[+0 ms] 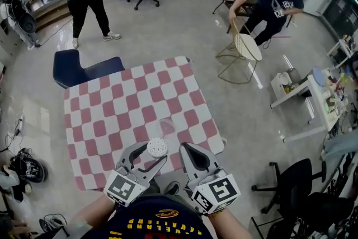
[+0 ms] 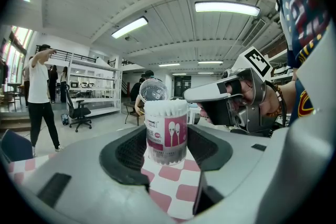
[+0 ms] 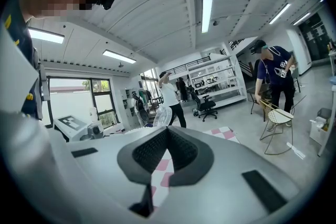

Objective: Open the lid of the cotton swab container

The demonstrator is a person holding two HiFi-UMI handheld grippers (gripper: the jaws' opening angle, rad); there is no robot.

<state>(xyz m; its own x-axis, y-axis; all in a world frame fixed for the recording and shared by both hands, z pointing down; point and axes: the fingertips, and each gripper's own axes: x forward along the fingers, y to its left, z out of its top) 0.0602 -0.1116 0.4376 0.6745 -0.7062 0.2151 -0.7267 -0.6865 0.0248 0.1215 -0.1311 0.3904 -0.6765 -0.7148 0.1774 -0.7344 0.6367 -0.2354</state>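
Gripping the cotton swab container [image 2: 166,131] upright, your left claw [image 1: 148,157] presses both pads against its lower body, over the near edge of the checkered surface [image 1: 128,103]. The clear lid [image 2: 153,91] stands flipped up behind the exposed swab tips. Your right claw [image 3: 167,136] sits just beside it, jaws fully together and holding nothing

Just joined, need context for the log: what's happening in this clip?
A person works over a checkered table with a gripper in each hand. The left gripper is clamped on an upright cotton swab container near the table's near edge. Its clear lid is already flipped up, swab tips exposed. The right gripper sits beside it, jaws shut and empty.
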